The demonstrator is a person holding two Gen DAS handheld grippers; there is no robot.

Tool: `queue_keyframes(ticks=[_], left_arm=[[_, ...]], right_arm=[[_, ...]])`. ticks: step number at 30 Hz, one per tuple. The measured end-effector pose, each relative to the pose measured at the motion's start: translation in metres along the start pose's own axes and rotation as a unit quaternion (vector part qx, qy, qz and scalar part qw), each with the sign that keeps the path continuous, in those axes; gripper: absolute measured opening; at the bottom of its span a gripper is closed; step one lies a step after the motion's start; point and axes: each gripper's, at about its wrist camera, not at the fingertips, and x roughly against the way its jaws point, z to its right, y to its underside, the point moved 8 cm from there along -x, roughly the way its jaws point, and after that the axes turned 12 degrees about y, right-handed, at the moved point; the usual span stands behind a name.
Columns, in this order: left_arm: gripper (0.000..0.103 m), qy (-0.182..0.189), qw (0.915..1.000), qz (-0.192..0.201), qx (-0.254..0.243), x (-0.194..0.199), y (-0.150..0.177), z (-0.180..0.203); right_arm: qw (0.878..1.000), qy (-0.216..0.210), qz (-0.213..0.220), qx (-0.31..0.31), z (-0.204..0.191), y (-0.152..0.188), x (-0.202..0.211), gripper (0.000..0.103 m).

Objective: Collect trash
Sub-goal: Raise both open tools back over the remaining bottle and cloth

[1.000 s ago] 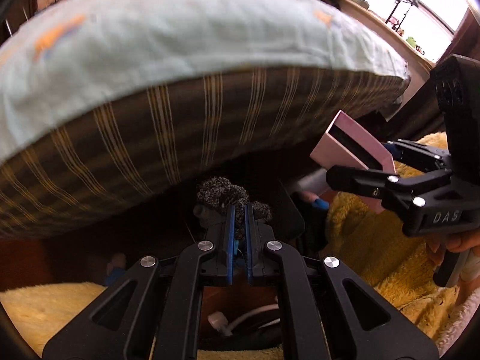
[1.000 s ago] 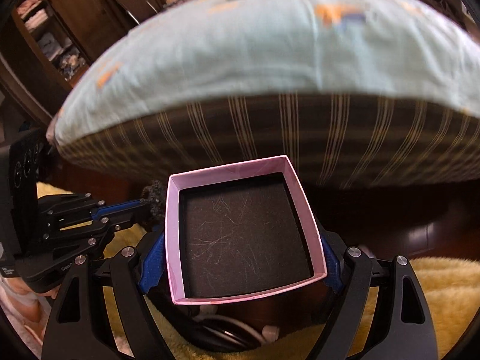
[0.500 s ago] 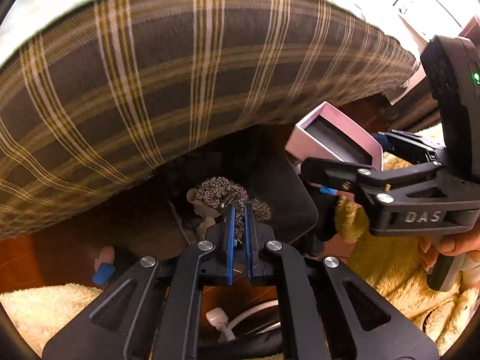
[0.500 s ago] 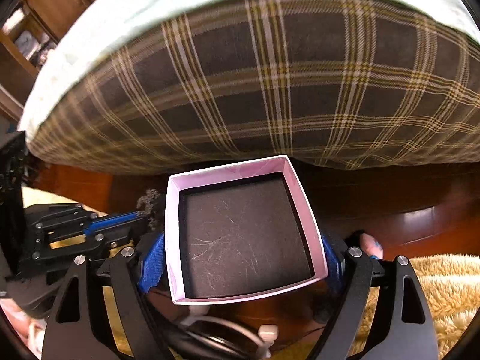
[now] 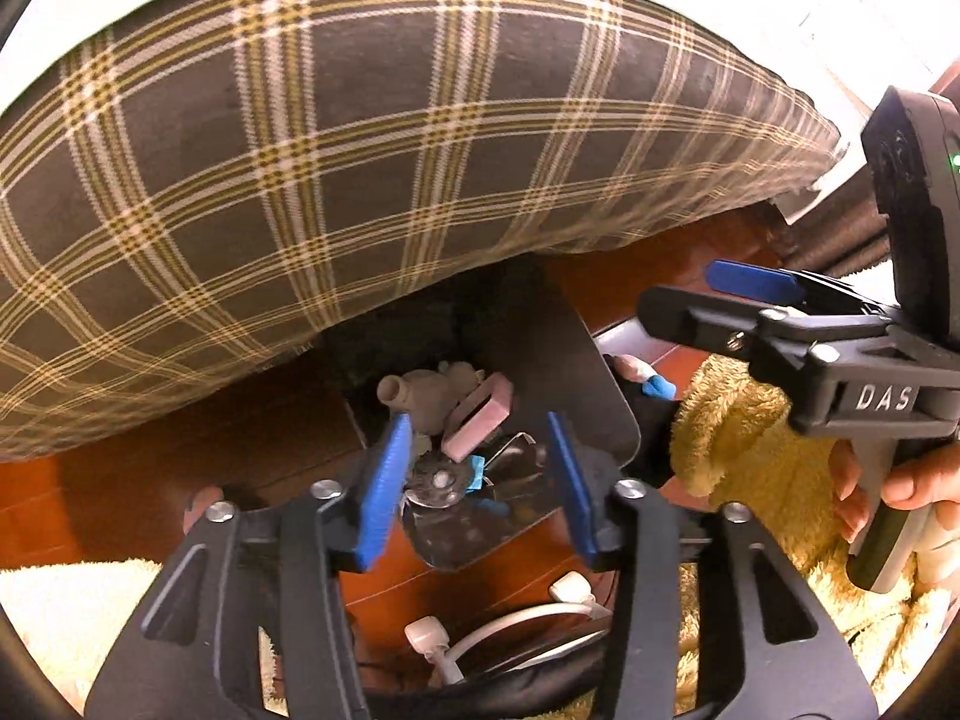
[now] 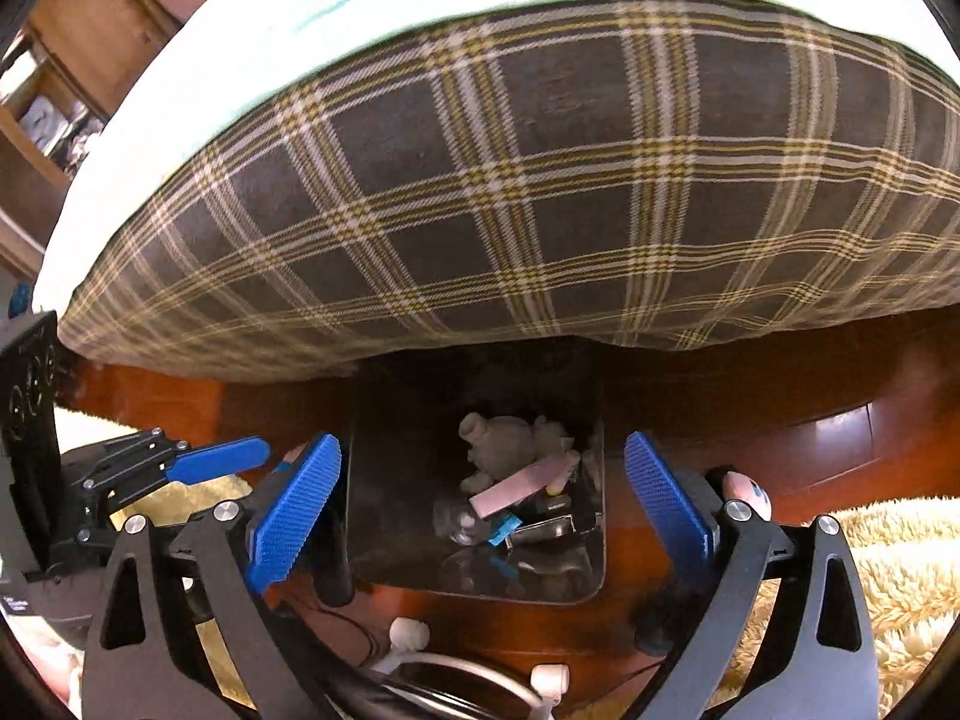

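A dark trash bin [image 5: 576, 360] stands on the wood floor under the bed edge. Inside lie the pink box [image 5: 480, 423], a grey fuzzy lump [image 5: 429, 399], a clear bottle [image 5: 441, 480] and a blue scrap. The bin [image 6: 384, 480] also shows in the right wrist view, with the pink box [image 6: 519, 486] and grey lump [image 6: 510, 447] in it. My left gripper [image 5: 474, 474] is open and empty just above the bin. My right gripper [image 6: 480, 504] is open and empty above the bin; it shows in the left wrist view [image 5: 720, 294] at the right.
A plaid mattress side [image 5: 300, 150] overhangs the bin closely. A yellow fluffy rug [image 5: 750, 450] lies to the right and near side. White cables and plugs [image 6: 414, 636] lie on the floor in front of the bin. A wooden shelf [image 6: 54, 90] stands far left.
Both grippers opened. The grey lump left my left gripper and the pink box left my right gripper; both now lie in the bin. Both grippers moved lower, closer to the bin.
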Motion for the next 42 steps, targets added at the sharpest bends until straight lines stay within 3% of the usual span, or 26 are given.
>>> queue_keyframes(ticks=[7,12,17,23,33,42], left_arm=[[0.077,-0.019,0.9995,0.026,-0.002,0.028,-0.007,-0.008],[0.079,-0.057,0.9952,0.072,-0.034,0.061,-0.027,-0.001],[0.081,-0.060,0.9902,0.112,-0.058,0.101,-0.054,0.015],[0.087,-0.059,0.9856,0.144,-0.065,0.139,-0.094,0.022],[0.087,-0.102,0.9765,0.185,-0.044,0.159,-0.190,-0.012],[0.087,-0.132,0.9666,0.218,-0.024,0.155,-0.268,-0.051]], right_arm=[[1.000,-0.015,0.004,-0.009,0.014,-0.008,0.021,0.098],[0.999,-0.015,0.042,0.010,0.009,-0.031,0.062,0.098],[0.993,-0.013,0.111,0.025,0.007,-0.076,0.115,0.098],[0.986,-0.003,0.159,0.045,-0.006,-0.134,0.146,0.098],[0.982,0.024,0.184,0.045,-0.022,-0.231,0.116,0.098],[0.985,0.024,0.172,0.012,-0.036,-0.303,0.065,0.098]])
